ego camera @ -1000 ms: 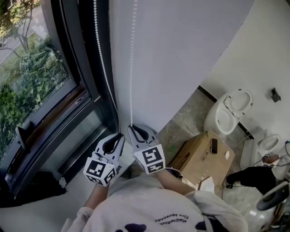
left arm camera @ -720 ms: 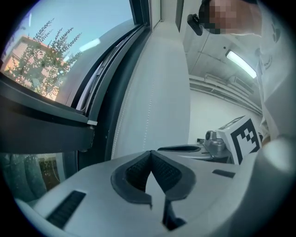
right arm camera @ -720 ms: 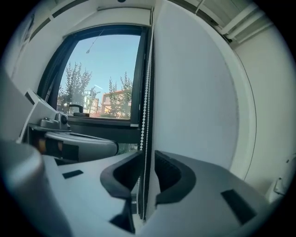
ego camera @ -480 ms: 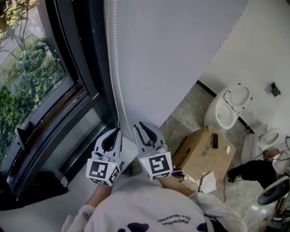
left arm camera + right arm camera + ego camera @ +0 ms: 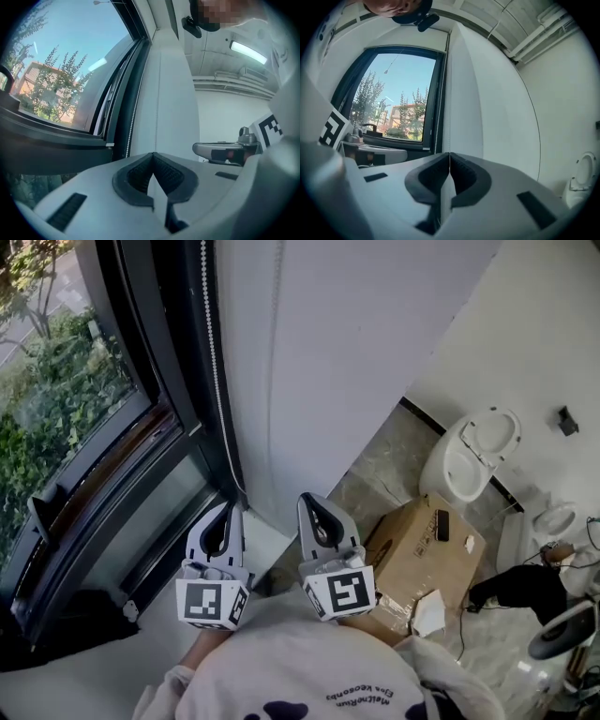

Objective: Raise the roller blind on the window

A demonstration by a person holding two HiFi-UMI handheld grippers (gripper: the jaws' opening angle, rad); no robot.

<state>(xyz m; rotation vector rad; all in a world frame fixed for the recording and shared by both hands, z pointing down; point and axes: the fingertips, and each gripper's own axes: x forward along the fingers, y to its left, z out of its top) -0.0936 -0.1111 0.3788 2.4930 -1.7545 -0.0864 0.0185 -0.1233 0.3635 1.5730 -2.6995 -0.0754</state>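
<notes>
Corner beside a dark-framed window (image 5: 80, 399): left gripper (image 5: 226, 508) and right gripper (image 5: 313, 499), jaws pressed together; the blind's bead chain (image 5: 211, 334) hangs just past the left one, cut off above, any grip on it unclear
</notes>
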